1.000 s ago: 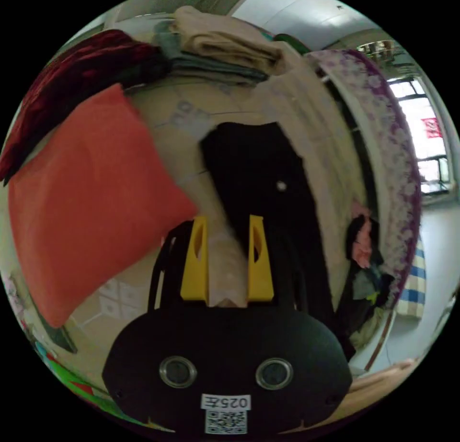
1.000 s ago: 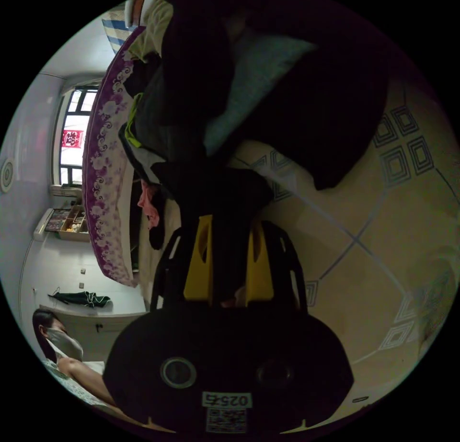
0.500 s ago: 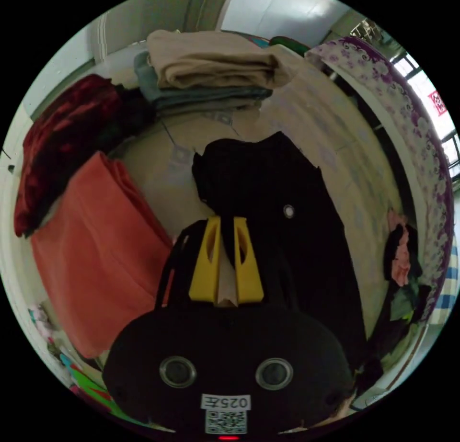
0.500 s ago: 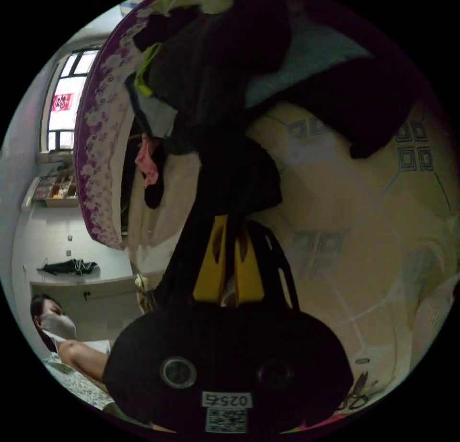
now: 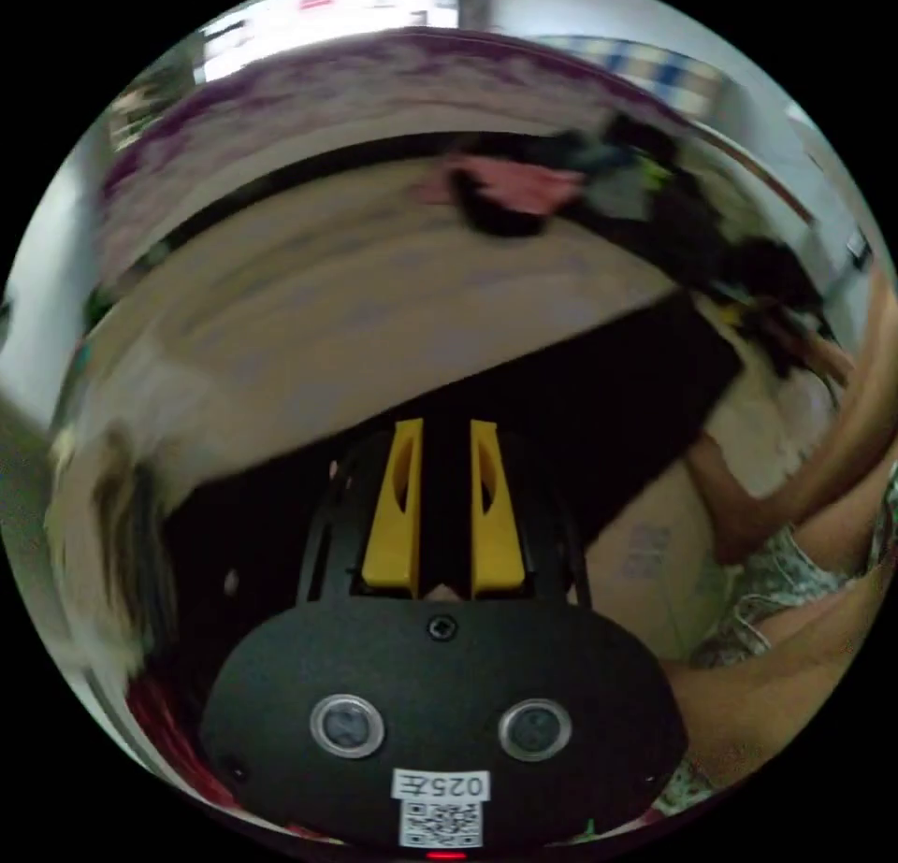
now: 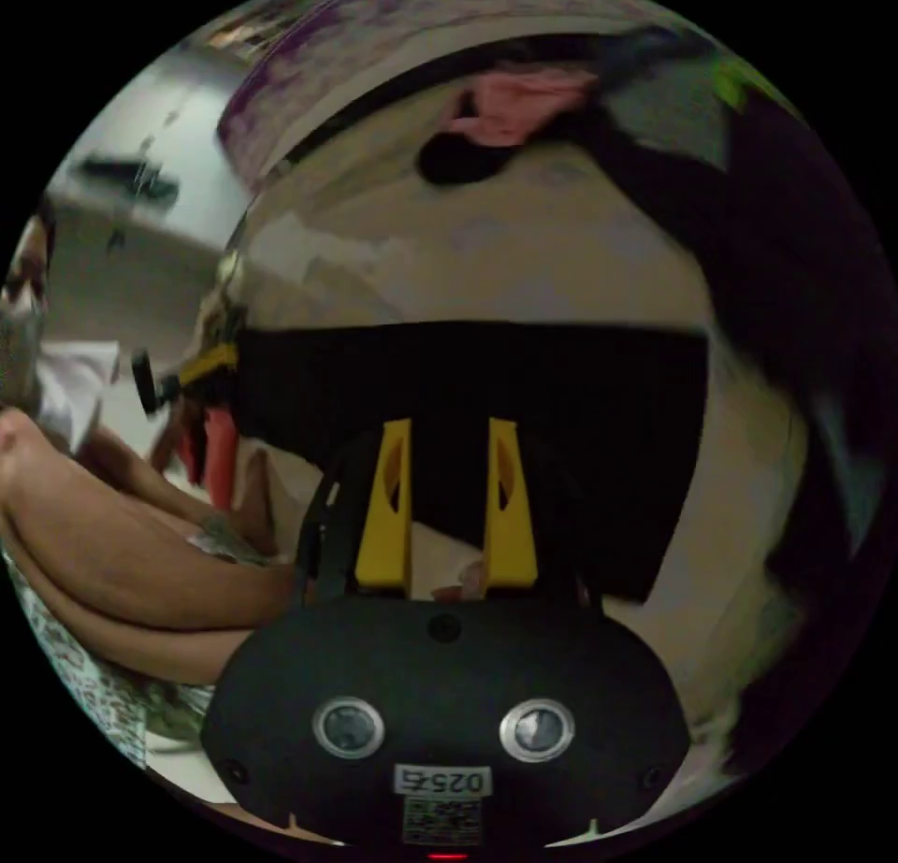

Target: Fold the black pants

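Note:
The black pants (image 5: 608, 386) stretch as a flat dark band across the beige bed (image 5: 355, 283), blurred by motion. My left gripper (image 5: 446, 428) has its yellow jaws close together with black cloth filling the gap. In the right gripper view the pants (image 6: 561, 405) form a wide black rectangle. My right gripper (image 6: 449, 425) stands over their near edge with its jaws apart and black cloth between them. The left gripper (image 6: 201, 367) sits at the pants' left corner there.
A heap of dark clothes (image 5: 673, 218) with a pink garment (image 5: 524, 185) lies at the bed's far side, below a purple flowered board (image 5: 327, 78). The person's bare arm (image 5: 804, 489) is at the right; arms (image 6: 112, 545) show at the left.
Both cameras have swung round sharply. The pants, bunched half a second ago, are now spread out wide. The right jaws, shut on the cloth then, now stand apart.

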The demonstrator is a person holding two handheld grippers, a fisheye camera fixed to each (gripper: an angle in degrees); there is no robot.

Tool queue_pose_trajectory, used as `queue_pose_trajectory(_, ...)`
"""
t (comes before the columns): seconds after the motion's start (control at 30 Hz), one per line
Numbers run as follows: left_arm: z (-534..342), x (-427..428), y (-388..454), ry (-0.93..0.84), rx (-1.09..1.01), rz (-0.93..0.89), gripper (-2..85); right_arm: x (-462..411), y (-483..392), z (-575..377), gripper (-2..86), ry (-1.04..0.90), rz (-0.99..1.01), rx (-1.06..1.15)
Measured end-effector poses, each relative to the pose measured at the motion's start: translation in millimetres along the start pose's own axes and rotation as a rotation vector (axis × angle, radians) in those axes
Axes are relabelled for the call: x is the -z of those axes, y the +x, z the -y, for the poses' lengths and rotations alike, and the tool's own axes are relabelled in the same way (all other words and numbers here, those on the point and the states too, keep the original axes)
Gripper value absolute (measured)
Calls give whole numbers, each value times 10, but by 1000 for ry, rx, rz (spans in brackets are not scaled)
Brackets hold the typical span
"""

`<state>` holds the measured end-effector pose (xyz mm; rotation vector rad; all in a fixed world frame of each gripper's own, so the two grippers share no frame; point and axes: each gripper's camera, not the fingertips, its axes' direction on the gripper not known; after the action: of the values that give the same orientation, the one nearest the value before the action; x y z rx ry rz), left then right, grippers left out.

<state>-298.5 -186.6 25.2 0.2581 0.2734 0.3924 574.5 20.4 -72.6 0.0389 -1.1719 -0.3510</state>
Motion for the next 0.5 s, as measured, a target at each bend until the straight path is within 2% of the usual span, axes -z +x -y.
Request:
queue_pose_trajectory(0.1, 664, -693, 413, -93, -375, -103, 55, -501, -357, 657, 116, -183, -82, 295)
queue_pose_trajectory(0.2, 1075, -1335, 618, -252, -598, -101, 60, -938, -607, 1010, 112, -264, -158, 479)
queue_pose_trajectory(0.27, 1235, -1609, 689, -305, -679, -47, 59, -1222, -726, 1138, 111, -331, -188, 556)
queue_pose_trajectory(0.43, 1531, -2104, 772, -425, -748, -116, 51, -1941, -978, 1248, 99, -469, -264, 681)
queue_pose_trajectory(0.5, 1639, -2294, 790, -453, -741, -136, 48, -2081, -1108, 1276, 52, -429, -324, 733)
